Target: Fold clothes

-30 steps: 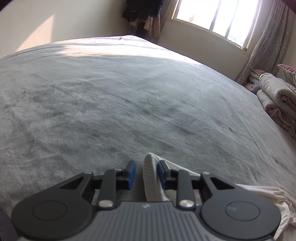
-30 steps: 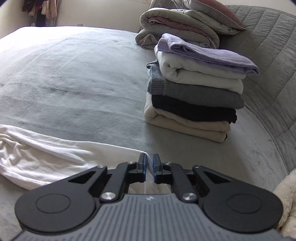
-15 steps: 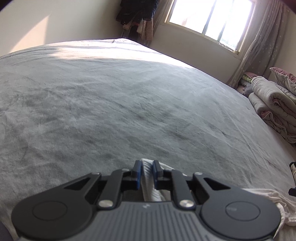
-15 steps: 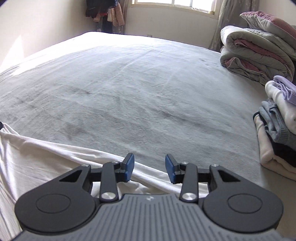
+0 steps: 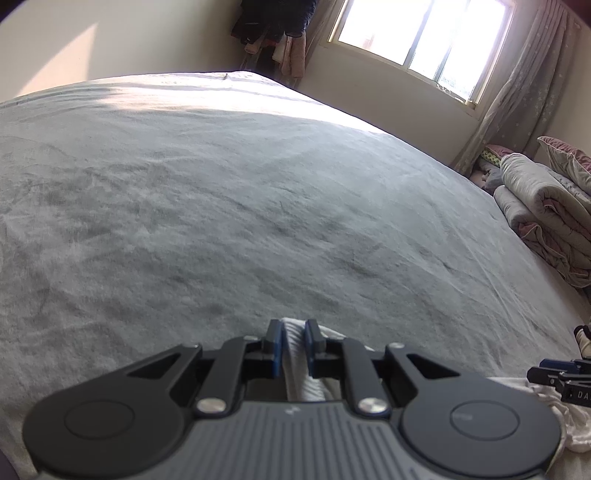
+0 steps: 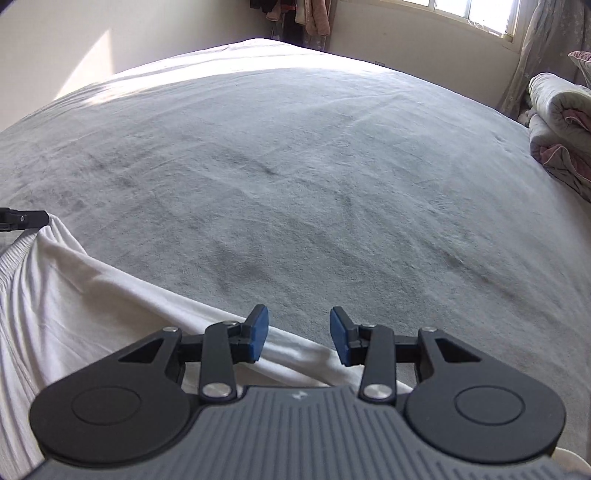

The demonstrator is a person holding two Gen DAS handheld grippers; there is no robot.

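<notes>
Item, nearest in the left wrist view: left gripper (image 5: 293, 345), blue pads clenched on a ribbed edge of the white garment (image 5: 301, 363); the cloth stands pinched between the pads and runs back under the gripper body. More of the same garment trails off at the lower right of this view, crumpled on the bed.

Item, nearest in the right wrist view: right gripper (image 6: 298, 334), jaws released and standing apart, nothing pressed between them. The garment's upper edge passes just below and behind the pads, whether touching them cannot be told.

Item: white garment, shown broadly only in the right wrist view (image 6: 74, 295). It lies spread on the bed along the near edge, rising leftward to a ribbed band at the far left, where a dark fingertip of the left gripper (image 6: 26, 218) meets it.

Item: the right gripper's tips (image 5: 554, 373), seen only at the right border of the left wrist view, beside the crumpled cloth.

Item: grey bed cover (image 5: 258, 206), wide and bare beyond the garment in both views, sunlit along its far edge.

Item: folded quilts (image 5: 543, 214) at the right side of the bed, fuller in the left wrist view.

Item, farthest: window (image 5: 417, 37) with curtain (image 5: 517, 85), and hanging clothes (image 5: 277, 33) in the corner.
</notes>
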